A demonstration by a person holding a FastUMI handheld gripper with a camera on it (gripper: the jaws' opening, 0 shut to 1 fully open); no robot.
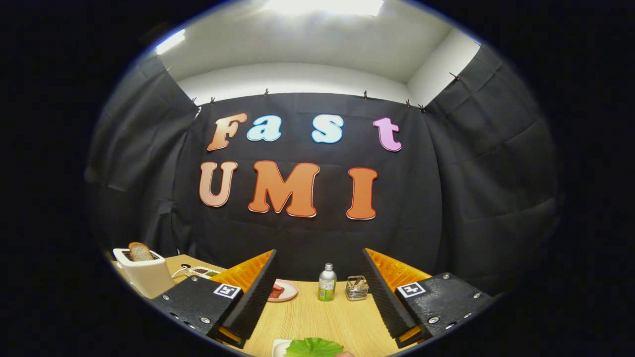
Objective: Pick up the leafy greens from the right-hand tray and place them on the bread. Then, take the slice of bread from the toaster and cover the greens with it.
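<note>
My gripper [317, 292] stands open above the wooden table, its two black-padded fingers [255, 292] spread wide with nothing between them. Just below and between the fingers lie the leafy greens [313, 347] on a white tray [279, 348]. Off to the left beyond the left finger stands a white toaster [145, 277] with a slice of brown bread [140, 252] sticking up from its slot. A pink plate [284, 291] with a reddish piece of food on it sits beyond the left finger, partly hidden by it.
A small green-labelled bottle [327, 282] and a metal wire holder [356, 288] stand on the table's far side between the fingers. Another tray [201, 271] with food lies right of the toaster. Black cloth walls close in the table.
</note>
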